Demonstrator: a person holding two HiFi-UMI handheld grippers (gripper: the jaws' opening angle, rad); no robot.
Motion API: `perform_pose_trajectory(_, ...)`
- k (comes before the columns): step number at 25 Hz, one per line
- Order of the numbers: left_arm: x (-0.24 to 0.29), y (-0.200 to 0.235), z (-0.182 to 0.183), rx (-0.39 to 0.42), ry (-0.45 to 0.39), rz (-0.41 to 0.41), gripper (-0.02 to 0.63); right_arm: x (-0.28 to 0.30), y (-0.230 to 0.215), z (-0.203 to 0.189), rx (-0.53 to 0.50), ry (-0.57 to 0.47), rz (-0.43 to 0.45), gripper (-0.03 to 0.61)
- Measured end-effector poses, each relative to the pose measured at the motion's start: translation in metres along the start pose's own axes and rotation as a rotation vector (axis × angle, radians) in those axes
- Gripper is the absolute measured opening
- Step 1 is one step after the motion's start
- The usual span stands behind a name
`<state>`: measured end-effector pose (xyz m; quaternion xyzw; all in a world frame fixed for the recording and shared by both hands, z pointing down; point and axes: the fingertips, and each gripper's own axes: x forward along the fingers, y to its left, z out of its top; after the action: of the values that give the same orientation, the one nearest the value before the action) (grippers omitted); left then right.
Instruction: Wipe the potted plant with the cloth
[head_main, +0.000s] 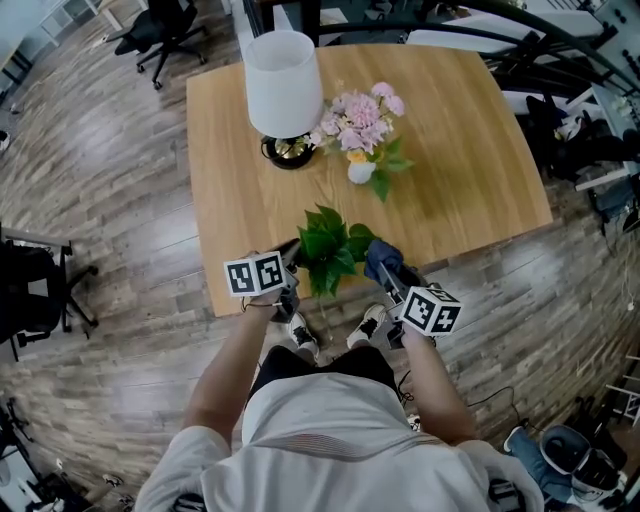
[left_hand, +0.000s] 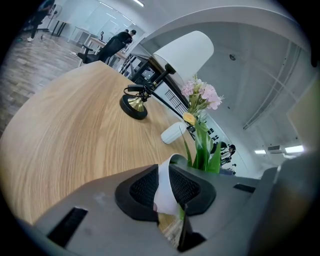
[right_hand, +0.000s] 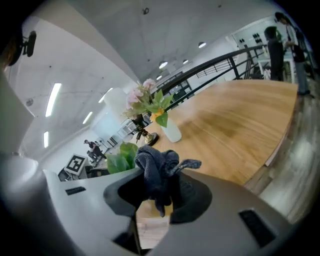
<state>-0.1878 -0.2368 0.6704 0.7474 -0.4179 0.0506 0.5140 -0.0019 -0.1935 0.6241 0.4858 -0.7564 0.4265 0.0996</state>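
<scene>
The potted plant (head_main: 328, 250) has broad green leaves and a white pot, and it sits at the table's near edge between my two grippers. My left gripper (head_main: 292, 256) is shut on the thin white pot rim (left_hand: 165, 192), with the plant's green leaves (left_hand: 204, 152) rising just beyond the jaws. My right gripper (head_main: 386, 268) is shut on a bunched dark blue cloth (right_hand: 157, 176), which sits just right of the leaves (right_hand: 122, 156). In the head view the cloth (head_main: 380, 254) lies close against the foliage; the pot itself is hidden under the leaves.
On the wooden table (head_main: 470, 150) stand a lamp with a white shade (head_main: 284, 82) and a dark round base, and a white vase of pink flowers (head_main: 360, 125). Office chairs (head_main: 165, 30) and a dark chair (head_main: 35, 290) stand around on the wood floor.
</scene>
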Motion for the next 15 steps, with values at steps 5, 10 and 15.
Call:
perform_pose_trajectory(5, 0.001, -0.001, 0.000, 0.007, 0.000, -0.003, 0.064, -0.026, 0.037, 0.052, -0.129, -0.136, 0.079, 0.161)
perform_pose_trajectory(10, 0.000, -0.002, -0.001, 0.002, -0.004, -0.002, 0.064, 0.011, 0.121, 0.064, -0.288, -0.075, 0.323, 0.161)
perform_pose_trajectory(15, 0.000, -0.002, -0.001, -0.001, -0.017, 0.002, 0.064, 0.074, 0.141, 0.033, -0.413, 0.107, 0.332, 0.161)
